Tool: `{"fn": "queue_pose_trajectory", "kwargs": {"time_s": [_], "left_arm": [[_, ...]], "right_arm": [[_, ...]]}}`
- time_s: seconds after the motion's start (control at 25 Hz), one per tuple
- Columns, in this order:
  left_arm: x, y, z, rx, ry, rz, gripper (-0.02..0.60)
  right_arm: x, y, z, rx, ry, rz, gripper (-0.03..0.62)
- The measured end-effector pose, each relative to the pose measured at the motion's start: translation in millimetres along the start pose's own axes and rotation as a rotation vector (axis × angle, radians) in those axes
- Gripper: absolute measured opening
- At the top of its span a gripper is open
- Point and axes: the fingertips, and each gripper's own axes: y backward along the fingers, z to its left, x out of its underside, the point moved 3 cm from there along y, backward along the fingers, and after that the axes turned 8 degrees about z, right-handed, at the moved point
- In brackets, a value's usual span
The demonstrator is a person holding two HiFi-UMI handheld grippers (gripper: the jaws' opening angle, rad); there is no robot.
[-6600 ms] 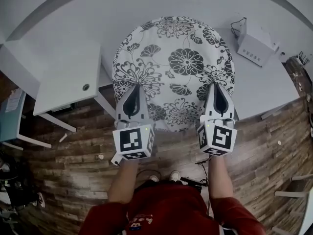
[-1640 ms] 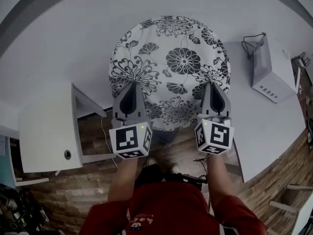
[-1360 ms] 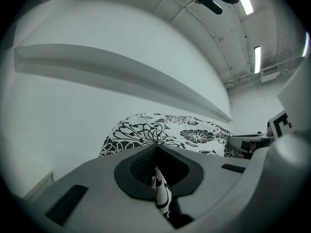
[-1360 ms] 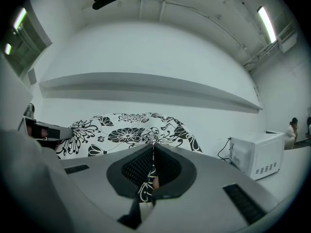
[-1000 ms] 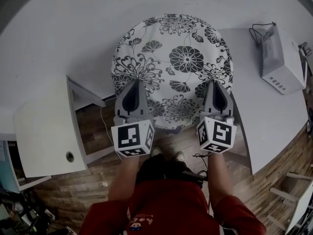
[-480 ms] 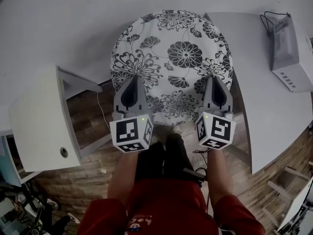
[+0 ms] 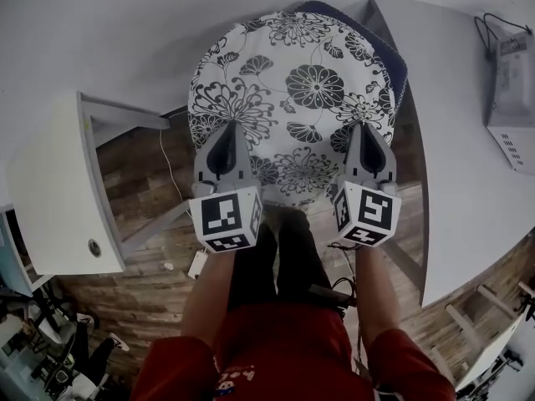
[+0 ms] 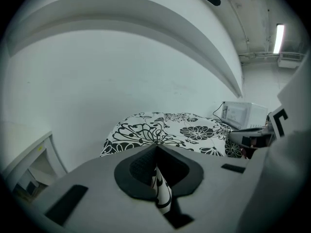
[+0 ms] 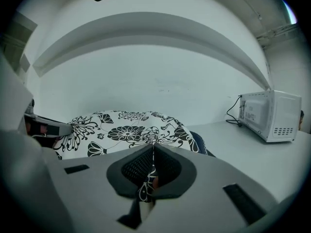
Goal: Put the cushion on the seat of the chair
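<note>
Both grippers are holding the floral cushion in the air above a dark blue chair.

The left gripper and right gripper are pinching the cushion's near hem at 7 and 5 o'clock. Each gripper view is showing fingers closed tight on folded fabric. Only the head view is showing the chair peeking past the 1 o'clock rim, while the right gripper view is showing a microwave on the counter.

White microwave on pale table, white cabinet, wooden floor
</note>
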Motion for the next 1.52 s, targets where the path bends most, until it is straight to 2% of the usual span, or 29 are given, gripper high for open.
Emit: {"fn": "queue_pose_trajectory", "kwargs": {"time_s": [0.12,0.28,0.52,0.84,1.12,1.52], "left_arm": [[4,-3,4,0.019,-0.025,-0.036,0.028],[2,-5,4,0.036,0.023,0.033,0.028],[-5,2,0,-0.002,-0.014,0.039,0.028],[-9,1,0,-0.009,0.014,0.091,0.028],[-15,3,0,-0.021,0.016,0.099,0.028],[-16,8,-4,-0.050,0.008,0.116,0.028]], "right_arm": [[2,1,4,0.027,0.003,-0.041,0.028],[-8,2,3,0.038,0.034,0.044,0.028],[-6,1,1,0.009,0.005,0.039,0.028],[-12,-1,0,0.000,0.037,0.101,0.028],[-15,0,2,-0.025,0.085,0.149,0.028],[-14,1,0,-0.059,0.092,0.157,0.028]]}}
